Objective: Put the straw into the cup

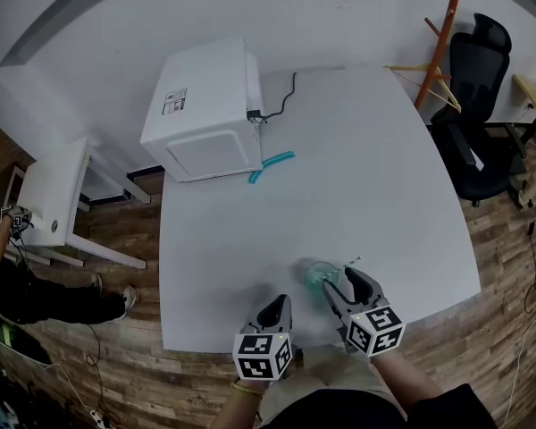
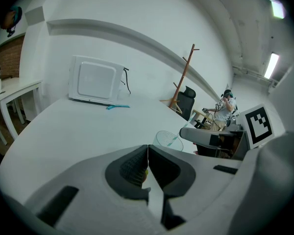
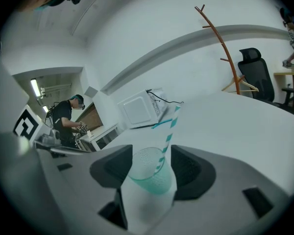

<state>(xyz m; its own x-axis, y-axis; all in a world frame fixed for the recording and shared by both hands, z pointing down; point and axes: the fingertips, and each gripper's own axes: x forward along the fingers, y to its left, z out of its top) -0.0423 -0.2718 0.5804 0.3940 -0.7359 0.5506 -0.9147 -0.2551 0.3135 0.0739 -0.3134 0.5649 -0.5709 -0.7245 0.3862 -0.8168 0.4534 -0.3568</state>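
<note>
Two grippers hang over the near edge of the table [image 1: 366,150], and the job looks all but done. The left gripper [image 1: 281,300] is pinched tight with nothing between its jaws. It is parked off to the side, I'd say simply to keep out of the way.

Just beside it, the right gripper [image 1: 339,280] is spread wide. The cup [image 3: 149,180] sits upright on the table right between those jaws, and the pads aren't squeezing it. And there's the straw [image 3: 167,137], striped teal and white. Its lower end is down inside the cup and its top leans over the rim toward the far side.

That wide spread reads to me as a let-go: the straw stands by itself, so there's no reason to hold it. The thing to watch is a straight pull-back, since a jaw brushing that light cup could tip it.

Further up the table stands a white box [image 1: 210,114]. A teal piece [image 1: 270,164] lies just beside its front corner, well apart from the action. Beyond the far right edge is a chair [image 1: 478,105].
</note>
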